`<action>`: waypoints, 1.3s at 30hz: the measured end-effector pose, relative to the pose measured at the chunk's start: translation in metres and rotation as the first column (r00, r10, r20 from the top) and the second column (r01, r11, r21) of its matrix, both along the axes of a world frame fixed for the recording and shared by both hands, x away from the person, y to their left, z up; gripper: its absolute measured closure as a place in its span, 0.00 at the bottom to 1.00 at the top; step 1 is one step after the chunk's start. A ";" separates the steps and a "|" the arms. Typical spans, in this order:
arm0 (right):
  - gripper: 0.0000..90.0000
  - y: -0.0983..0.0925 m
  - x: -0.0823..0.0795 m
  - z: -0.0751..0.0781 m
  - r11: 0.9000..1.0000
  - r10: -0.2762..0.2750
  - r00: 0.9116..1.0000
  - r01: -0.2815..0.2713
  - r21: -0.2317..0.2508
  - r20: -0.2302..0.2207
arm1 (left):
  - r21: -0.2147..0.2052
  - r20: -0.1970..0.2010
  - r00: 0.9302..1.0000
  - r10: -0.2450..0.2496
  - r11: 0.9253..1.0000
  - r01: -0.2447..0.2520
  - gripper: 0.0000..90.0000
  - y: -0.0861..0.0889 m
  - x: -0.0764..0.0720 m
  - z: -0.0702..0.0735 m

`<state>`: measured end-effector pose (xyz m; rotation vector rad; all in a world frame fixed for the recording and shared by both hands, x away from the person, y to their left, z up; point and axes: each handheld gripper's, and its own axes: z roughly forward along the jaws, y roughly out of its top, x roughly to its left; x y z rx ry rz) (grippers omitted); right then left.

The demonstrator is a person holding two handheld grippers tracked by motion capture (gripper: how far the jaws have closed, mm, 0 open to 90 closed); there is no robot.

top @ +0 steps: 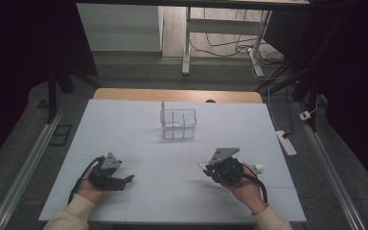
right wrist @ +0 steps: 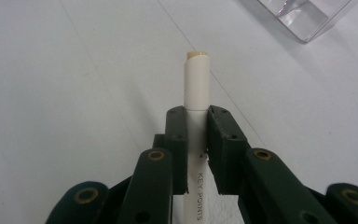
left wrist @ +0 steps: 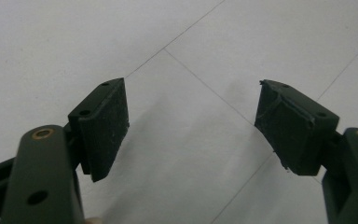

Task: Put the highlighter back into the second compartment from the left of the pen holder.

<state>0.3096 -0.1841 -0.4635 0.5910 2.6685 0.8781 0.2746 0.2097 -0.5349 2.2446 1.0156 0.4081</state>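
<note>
My right gripper [right wrist: 197,135] is shut on a white marker pen [right wrist: 197,84] with a capped tip and "KEY POINTS" printed along its barrel. The pen sticks out forward beyond the jaws, just above the white table. In the high view the right gripper [top: 205,166] sits at the lower right, the pen's tip poking out on its left side. My left gripper [top: 128,178] rests at the lower left. In the left gripper view, the left gripper [left wrist: 191,126] stands open, nothing between its pads, only bare table below.
A clear plastic organiser box [top: 178,122] with compartments stands mid-table, farther from me; its corner [right wrist: 303,16] shows in the right gripper view. A small white object [top: 257,168] lies right of the right gripper. The white board [top: 172,191] covers the table.
</note>
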 end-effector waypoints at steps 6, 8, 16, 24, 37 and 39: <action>0.86 -0.001 0.000 0.001 1.000 -0.002 1.000 0.002 0.001 0.008 | 0.002 0.001 1.000 0.000 1.000 0.000 0.28 0.000 0.000 0.000; 0.86 -0.001 0.000 0.002 1.000 -0.001 1.000 0.001 0.003 0.012 | 0.002 -0.002 1.000 0.001 1.000 -0.001 0.28 0.000 0.000 0.000; 0.86 -0.001 -0.001 0.004 1.000 -0.008 1.000 0.008 0.010 0.019 | 0.004 -0.005 1.000 -0.002 1.000 0.002 0.28 0.000 0.000 0.000; 0.86 -0.008 0.001 0.011 0.999 -0.026 0.999 0.024 0.035 0.042 | 0.006 -0.004 1.000 -0.001 1.000 0.001 0.28 -0.001 0.000 0.000; 0.86 -0.013 0.003 0.017 0.996 -0.060 0.996 0.055 0.075 0.068 | 0.002 -0.004 1.000 0.001 1.000 -0.001 0.28 0.000 0.000 0.000; 0.86 -0.013 0.004 0.020 0.995 -0.061 0.995 0.054 0.079 0.080 | 0.002 -0.003 1.000 0.001 1.000 -0.001 0.28 0.000 0.000 0.000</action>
